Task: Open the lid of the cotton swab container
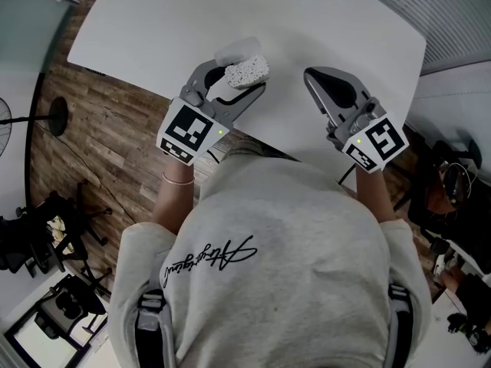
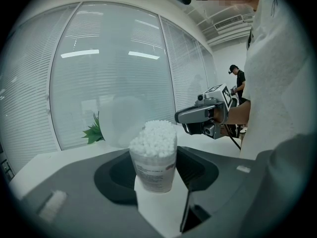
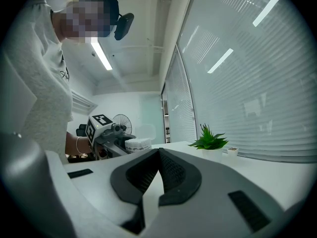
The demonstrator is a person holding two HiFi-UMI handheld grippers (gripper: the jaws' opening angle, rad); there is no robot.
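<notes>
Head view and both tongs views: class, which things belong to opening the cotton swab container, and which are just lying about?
Belonging: cotton swab container; its lid, already open; left tongs gripping it; right tongs, shut, empty.
Lying about: potted plant; floor fan; white table.

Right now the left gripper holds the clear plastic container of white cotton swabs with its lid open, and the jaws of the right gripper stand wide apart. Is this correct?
No: the right gripper has its jaws closed together, as the right gripper view shows. The left gripper does hold the clear plastic container of white cotton swabs, lid open.
</notes>
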